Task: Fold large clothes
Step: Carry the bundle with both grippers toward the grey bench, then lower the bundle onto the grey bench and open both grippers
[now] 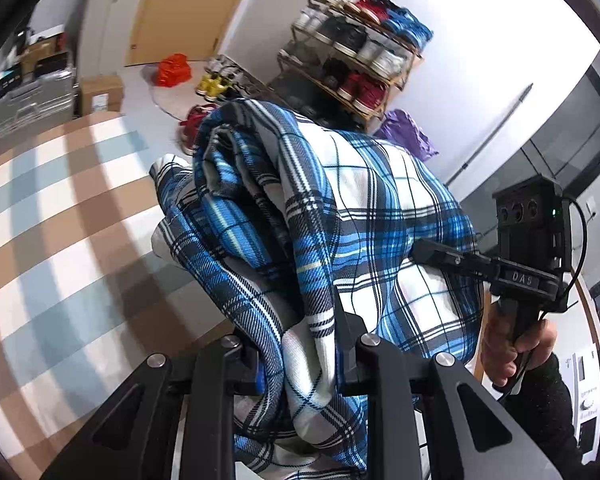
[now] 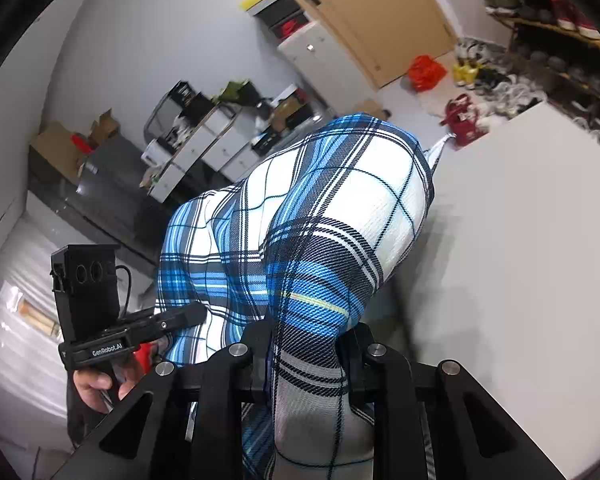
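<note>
My left gripper (image 1: 300,344) is clamped on a bunched fold of the blue-and-white plaid garment (image 1: 340,208), cloth pinched between the jaws and spilling over them; my right gripper (image 2: 304,344) is likewise closed on a gathered edge of the same plaid cloth. Garment is lifted off the surface, hanging between the two grippers, crumpled and draped rather than flat, so I can't call a clear long axis; in both wrist views the bulk billows up and away from the jaws. Left view: below and left of the cloth is a checked cover (image 1: 60,220) in brown, pale blue and white squares, motion-blurred. Beyond it pale floor, a shoe rack (image 1: 352,64) against a white wall loaded with shoes, loose shoes and an orange-red bag (image 1: 174,70) on the floor, a wooden door (image 1: 188,8), a purple item (image 1: 408,132) beside the rack, a metal case (image 1: 32,108) at far left. This view also shows my right hand (image 1: 516,348) on the other gripper's handle at right. Right view instead shows a plain white tabletop (image 2: 520,248) at right, cluttered white drawer units (image 2: 204,148) and cardboard boxes (image 2: 60,144) along the far wall, a red bag (image 2: 464,120) on the floor, and my left hand (image 2: 100,384) holding its gripper at lower left. The checked cover only shows in the left view, the plain tabletop only in the right.
</note>
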`<state>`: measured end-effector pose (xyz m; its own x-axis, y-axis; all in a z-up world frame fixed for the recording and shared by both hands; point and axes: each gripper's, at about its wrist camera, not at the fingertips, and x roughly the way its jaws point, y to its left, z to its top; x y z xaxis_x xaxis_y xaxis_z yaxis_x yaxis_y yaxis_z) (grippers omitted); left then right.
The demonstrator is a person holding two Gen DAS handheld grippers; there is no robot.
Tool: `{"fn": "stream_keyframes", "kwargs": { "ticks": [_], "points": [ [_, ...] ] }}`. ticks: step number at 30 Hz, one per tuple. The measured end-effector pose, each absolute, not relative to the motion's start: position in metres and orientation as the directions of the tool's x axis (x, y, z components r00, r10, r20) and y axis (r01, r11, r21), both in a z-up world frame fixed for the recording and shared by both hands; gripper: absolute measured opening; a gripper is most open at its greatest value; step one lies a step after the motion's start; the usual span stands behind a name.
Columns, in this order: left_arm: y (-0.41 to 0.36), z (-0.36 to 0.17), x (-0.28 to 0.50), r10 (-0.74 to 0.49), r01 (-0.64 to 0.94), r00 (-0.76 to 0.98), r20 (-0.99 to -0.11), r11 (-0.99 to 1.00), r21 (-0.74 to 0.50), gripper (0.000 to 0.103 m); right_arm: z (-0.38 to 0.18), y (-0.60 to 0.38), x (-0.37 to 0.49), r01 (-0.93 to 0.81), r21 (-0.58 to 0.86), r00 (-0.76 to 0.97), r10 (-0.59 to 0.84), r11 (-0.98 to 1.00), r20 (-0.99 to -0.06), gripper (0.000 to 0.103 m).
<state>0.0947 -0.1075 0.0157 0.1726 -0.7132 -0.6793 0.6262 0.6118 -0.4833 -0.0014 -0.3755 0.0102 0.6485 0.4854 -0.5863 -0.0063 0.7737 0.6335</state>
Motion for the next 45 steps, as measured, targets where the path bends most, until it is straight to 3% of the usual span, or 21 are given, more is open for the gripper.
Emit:
{"fn": "stream_keyframes", "kwargs": {
  "ticks": [13,19,22,24,27,31,35,37,45],
  "points": [
    [-0.209,-0.019,0.098,-0.779,0.604,0.097,-0.62,0.541,-0.585,0.018,0.004,-0.496,0.024,0.011,0.484,0.553,0.398,0.875,-0.732,0.023],
    [-0.221,-0.053,0.093,-0.732,0.589,0.086,-0.676,0.585,-0.558,0.018,-0.046,-0.53,0.036,0.044,0.467,0.48,0.391,0.883,-0.785,0.025],
    [-0.208,-0.057,0.086,-0.724,0.605,0.114,-0.68,0.593,-0.531,0.019,-0.069,-0.53,0.038,0.062,0.431,0.428,0.366,0.9,-0.826,0.045],
    [-0.194,-0.059,0.088,-0.738,0.577,0.095,-0.668,0.588,-0.567,0.022,-0.074,-0.53,0.034,0.06,0.403,0.403,0.347,0.913,-0.847,0.064],
    [-0.18,-0.047,0.081,-0.73,0.58,0.119,-0.673,0.601,-0.55,0.023,-0.066,-0.531,0.025,0.063,0.363,0.403,0.309,0.93,-0.862,0.067],
    [-0.171,-0.012,0.069,-0.69,0.646,0.239,-0.683,0.638,-0.419,0.023,-0.039,-0.535,0.003,0.085,0.259,0.454,0.194,0.962,-0.87,0.071],
    [-0.169,0.037,0.065,-0.707,0.679,0.325,-0.627,0.636,-0.365,0.023,0.001,-0.513,-0.025,0.038,0.174,0.57,0.122,0.984,-0.812,0.092],
    [-0.189,0.056,0.068,-0.722,0.707,0.299,-0.623,0.607,-0.364,0.023,0.008,-0.49,-0.032,-0.036,0.135,0.595,0.13,0.99,-0.793,0.095],
    [-0.269,0.02,0.103,-0.634,0.689,0.147,-0.759,0.616,-0.381,0.023,-0.058,-0.431,-0.024,-0.075,0.007,0.439,0.04,0.997,-0.898,0.096]
  ]
}}
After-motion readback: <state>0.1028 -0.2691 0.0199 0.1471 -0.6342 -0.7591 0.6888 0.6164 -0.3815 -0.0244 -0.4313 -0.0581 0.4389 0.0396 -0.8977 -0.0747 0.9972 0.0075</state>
